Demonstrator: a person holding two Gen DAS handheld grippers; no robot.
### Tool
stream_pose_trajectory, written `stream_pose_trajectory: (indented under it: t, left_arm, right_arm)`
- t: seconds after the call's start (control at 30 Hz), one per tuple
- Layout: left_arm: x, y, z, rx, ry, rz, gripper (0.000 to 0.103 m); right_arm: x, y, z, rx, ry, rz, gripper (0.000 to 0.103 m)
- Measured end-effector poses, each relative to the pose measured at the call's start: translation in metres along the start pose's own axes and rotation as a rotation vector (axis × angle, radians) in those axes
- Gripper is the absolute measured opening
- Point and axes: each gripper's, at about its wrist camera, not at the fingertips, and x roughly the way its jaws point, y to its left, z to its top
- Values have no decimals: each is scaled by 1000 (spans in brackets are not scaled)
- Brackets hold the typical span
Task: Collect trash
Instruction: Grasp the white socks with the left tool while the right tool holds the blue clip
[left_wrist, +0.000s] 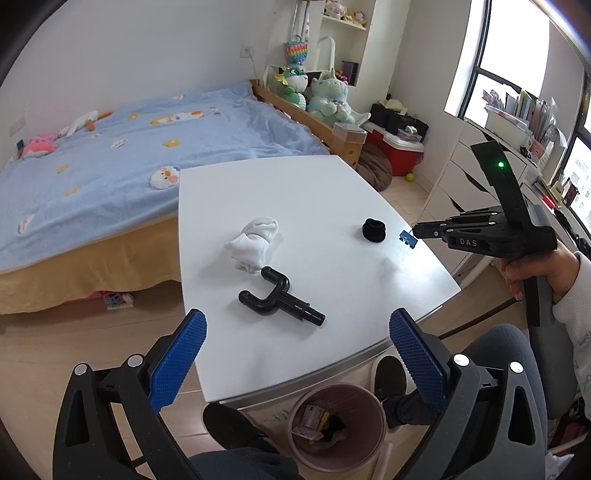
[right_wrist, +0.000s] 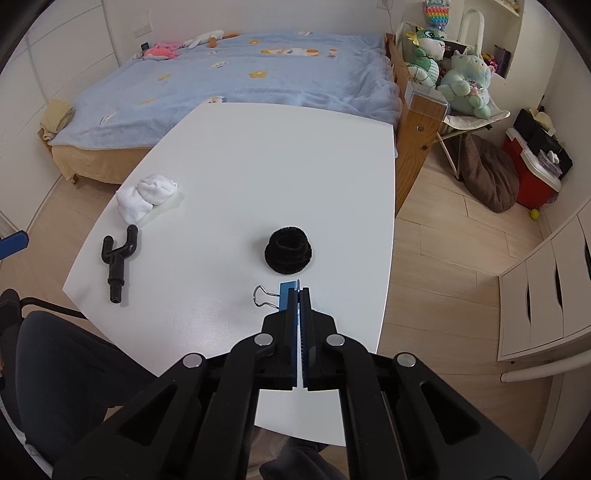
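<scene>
Right gripper (right_wrist: 299, 295) (marked "DAS") pinches a blue binder clip (right_wrist: 286, 298); left gripper (left_wrist: 297, 332) fingers spread wide

Blue binder clip (right_wrist: 286, 300) — pinched, wire handle (right_wrist: 263, 296) sticking left.

Blue binder clip (right_wrist: 286, 297), white table (right_wrist: 258, 166)

Right claw (right_wrist: 299, 291) clamping binder clip (right_wrist: 283, 298)
</scene>
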Motion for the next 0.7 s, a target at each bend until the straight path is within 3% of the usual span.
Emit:
stream_pose_trajectory:
  t: [0.3, 0.7]
  left_arm:
    - [11, 9, 33, 34, 1, 3, 95]
    - [69, 21, 65, 76, 126, -7, 95]
  right_arm:
    - [-15, 6, -2, 11, -21, 60, 1]
    - [-25, 10, -3, 7, -37, 88, 1]
